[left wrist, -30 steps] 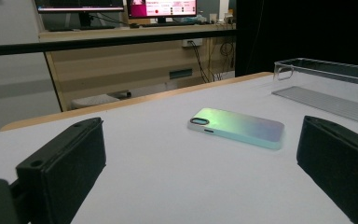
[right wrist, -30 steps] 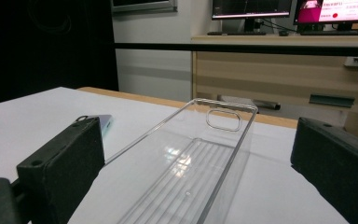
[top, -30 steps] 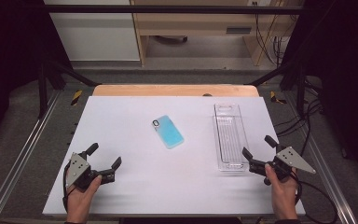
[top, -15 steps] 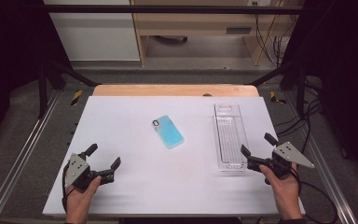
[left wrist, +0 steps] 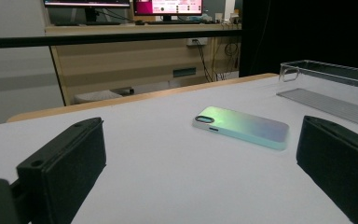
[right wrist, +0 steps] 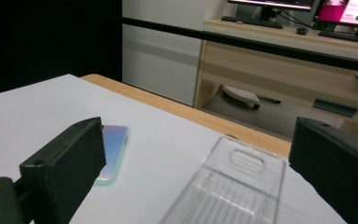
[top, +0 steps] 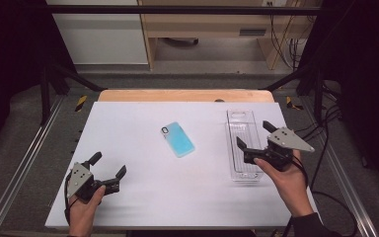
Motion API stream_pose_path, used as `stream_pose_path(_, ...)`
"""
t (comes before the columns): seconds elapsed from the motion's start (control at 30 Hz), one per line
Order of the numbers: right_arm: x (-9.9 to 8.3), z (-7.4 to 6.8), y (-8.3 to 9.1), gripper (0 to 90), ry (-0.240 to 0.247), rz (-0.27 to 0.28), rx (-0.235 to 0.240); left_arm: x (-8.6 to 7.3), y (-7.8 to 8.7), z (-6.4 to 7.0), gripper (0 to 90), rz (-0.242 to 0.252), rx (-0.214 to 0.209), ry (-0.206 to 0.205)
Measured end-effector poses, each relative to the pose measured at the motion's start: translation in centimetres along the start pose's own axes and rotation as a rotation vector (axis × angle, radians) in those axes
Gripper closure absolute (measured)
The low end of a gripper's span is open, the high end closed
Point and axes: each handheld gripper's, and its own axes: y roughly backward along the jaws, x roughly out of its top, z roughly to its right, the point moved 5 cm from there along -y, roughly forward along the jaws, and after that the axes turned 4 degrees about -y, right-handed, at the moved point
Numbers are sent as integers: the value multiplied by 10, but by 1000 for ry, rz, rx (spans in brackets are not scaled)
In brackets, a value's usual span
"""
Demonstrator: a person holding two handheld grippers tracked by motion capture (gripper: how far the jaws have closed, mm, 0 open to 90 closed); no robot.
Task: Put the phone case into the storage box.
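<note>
A light-blue phone case (top: 177,139) lies flat at the middle of the white table (top: 128,123), camera hole toward the far side. It also lies ahead in the left gripper view (left wrist: 242,126) and partly behind a jaw in the right gripper view (right wrist: 113,149). A clear plastic tray (top: 244,143) lies lengthwise at the right; its near end appears as (right wrist: 233,186). My left gripper (top: 107,169) rests open near the front left corner, nothing between its jaws. My right gripper (top: 254,136) hovers open over the tray's near half, holding nothing.
A wooden strip (top: 182,95) borders the table's far edge. Metal rails (top: 24,158) run along both sides, with cables (top: 325,123) at the right. A wooden desk with monitors (right wrist: 307,42) stands beyond the table.
My right gripper has moved forward and up from the tray's near end to above the tray. The left gripper has stayed put.
</note>
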Motion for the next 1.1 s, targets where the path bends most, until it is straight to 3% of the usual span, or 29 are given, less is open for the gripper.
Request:
stream_pose_path(0.13, 14, -13, -12, 50, 18, -4, 22, 0, 0, -1, 10, 2, 1, 7)
stream_pose_path(0.23, 31, -31, -31, 65, 48, -16, 53, 0, -1, -2, 10, 1, 2, 9)
stream_pose_path(0.57, 58, -58, -81, 88, 48, -60, 82, 0, 0, -4, 11, 4, 6, 28)
stream_pose_path(0.93, 55, -59, -133, 222, -33, -119, 57, -1, 1, -7, 12, 8, 10, 40)
stream_pose_path(1.1, 41, -52, -162, 358, -80, -157, 37, -1, 0, -7, 13, 7, 11, 42)
